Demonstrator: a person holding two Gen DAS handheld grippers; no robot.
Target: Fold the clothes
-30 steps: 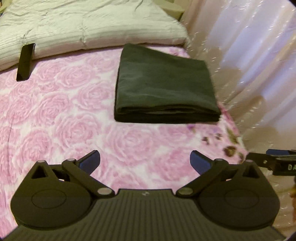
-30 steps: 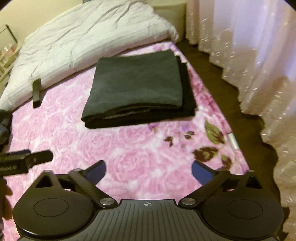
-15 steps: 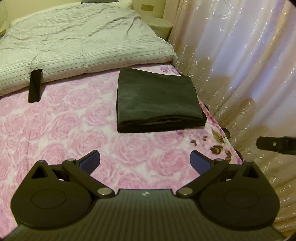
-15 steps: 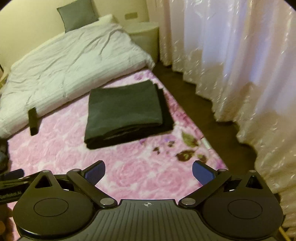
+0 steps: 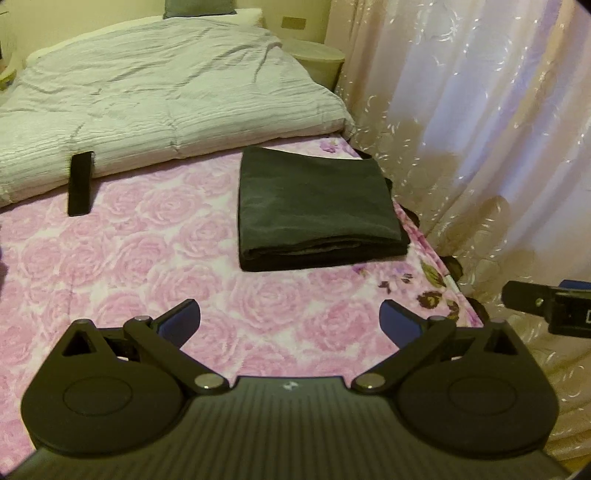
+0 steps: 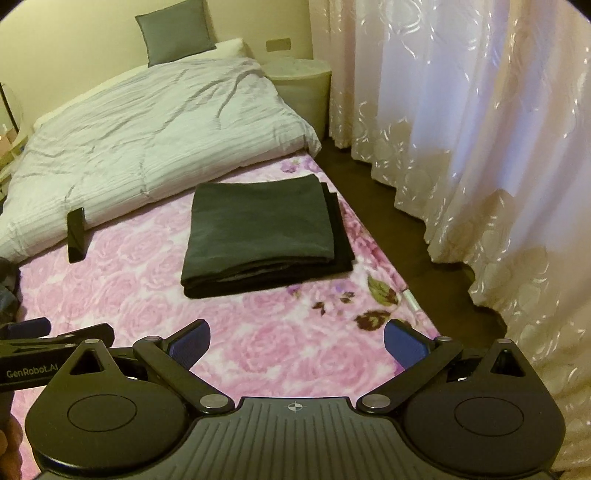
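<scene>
Looking along both grippers, I see the folded dark clothes (image 5: 317,206) lying as a neat rectangular stack on the pink rose-print blanket (image 5: 147,266), close to the blanket's right edge and just short of the pale quilt (image 5: 155,96) that covers the far end of the bed. My left gripper (image 5: 290,321) hovers over the near part of the blanket with its blue-padded fingers (image 5: 181,319) spread wide, nothing between them; my right gripper (image 6: 297,341) sits the same way, fingers (image 6: 404,345) well apart and empty, near the blanket's right near corner. Both are well apart from the stack, with only bare blanket between. A black phone (image 5: 79,184) leans against the quilt's front edge toward the left side, well apart from the clothes. A grey pillow (image 6: 173,31) stands against the wall at the head of the bed, and a round pale side table (image 6: 301,85) sits beside the far right corner. White patterned curtains (image 6: 461,129) hang along the right, past a strip of dark floor (image 6: 388,229). At the blanket's left edge something dark (image 6: 7,288) shows, too cut off for me to tell what it is.
</scene>
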